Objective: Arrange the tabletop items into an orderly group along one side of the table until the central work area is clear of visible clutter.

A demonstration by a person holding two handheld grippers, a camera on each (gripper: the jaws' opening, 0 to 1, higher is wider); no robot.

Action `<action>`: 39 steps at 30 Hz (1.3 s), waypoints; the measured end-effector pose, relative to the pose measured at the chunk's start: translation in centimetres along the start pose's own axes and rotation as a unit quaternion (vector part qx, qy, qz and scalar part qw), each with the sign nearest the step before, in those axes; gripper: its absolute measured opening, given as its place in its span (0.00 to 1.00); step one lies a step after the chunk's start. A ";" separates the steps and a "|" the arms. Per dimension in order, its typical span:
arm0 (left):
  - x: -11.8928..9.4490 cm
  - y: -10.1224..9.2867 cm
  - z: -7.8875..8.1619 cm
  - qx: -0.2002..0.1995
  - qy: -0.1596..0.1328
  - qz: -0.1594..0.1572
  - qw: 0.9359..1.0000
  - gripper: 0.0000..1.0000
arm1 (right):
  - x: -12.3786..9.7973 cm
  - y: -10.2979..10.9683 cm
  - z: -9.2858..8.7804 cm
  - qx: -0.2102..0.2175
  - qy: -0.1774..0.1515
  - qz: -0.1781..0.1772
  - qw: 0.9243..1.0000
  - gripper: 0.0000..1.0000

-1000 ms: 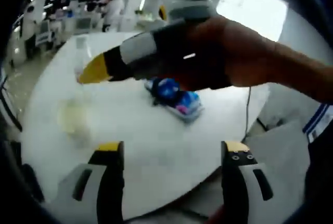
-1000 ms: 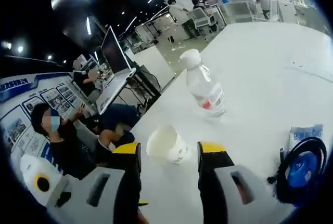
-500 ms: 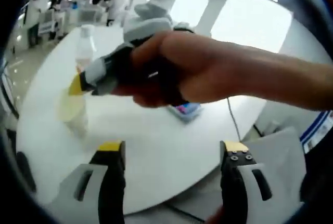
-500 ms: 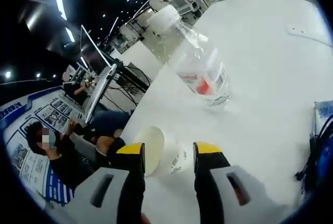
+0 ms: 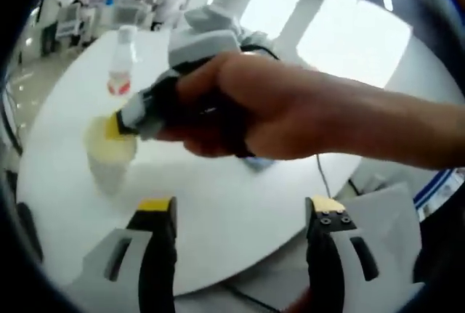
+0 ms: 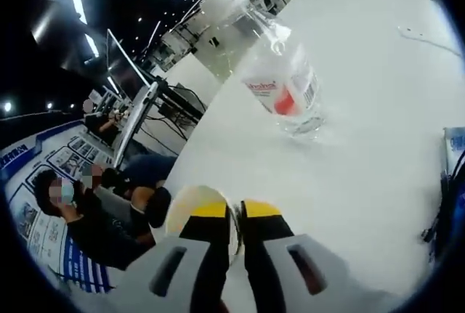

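Right gripper (image 6: 228,215): jaws drawn nearly together on the wall of the cup (image 6: 190,208), one jaw inside the rim and one outside; in the left gripper view the same gripper (image 5: 116,125) reaches across with its yellow tips at the cup (image 5: 109,155).
Left gripper (image 5: 238,215): jaws wide apart and holding nothing, hanging over the near edge of the tabletop (image 5: 218,211).
Cup: one, white, upright near the tabletop's edge, with the bottle beyond it.
Bottle (image 6: 280,84): one, clear with a white cap and a red-and-white label, standing apart from the cup; small and far off in the left gripper view (image 5: 122,59).
Other items: one blue packet (image 5: 261,162), mostly hidden behind the hand (image 5: 240,113); a blue-and-black object (image 6: 452,189) at the right gripper view's edge, too cut off to name; a thin cable (image 6: 429,37) farther off.
Progress: early, I judge. The cup is gripped but not yet placed, and bottle, packet and the rest lie spread over the tabletop (image 6: 378,110), not grouped along one side.
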State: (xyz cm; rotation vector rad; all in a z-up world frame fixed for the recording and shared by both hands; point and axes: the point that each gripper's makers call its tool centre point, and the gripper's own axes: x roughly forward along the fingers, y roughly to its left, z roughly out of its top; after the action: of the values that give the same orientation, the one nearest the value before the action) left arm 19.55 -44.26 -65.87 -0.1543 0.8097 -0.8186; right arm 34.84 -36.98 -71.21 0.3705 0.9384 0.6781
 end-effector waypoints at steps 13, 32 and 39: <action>-0.3 0.2 0.1 -0.015 -0.008 0.001 1.000 0.66 | -2.3 -2.3 1.4 0.011 -0.032 -0.040 0.999 0.01; -0.5 0.7 0.2 -0.023 -0.015 0.013 1.000 0.65 | -7.5 -10.2 7.6 0.081 -0.152 -0.150 0.974 0.01; -0.5 1.0 0.3 -0.026 -0.015 0.018 0.999 0.65 | -6.6 -10.2 9.6 0.071 -0.162 -0.157 0.972 0.01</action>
State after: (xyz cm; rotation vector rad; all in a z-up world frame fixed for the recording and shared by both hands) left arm 20.08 -43.25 -65.79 -0.1981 0.8033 -0.7592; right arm 43.89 -49.02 -67.66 0.4333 0.7126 0.2507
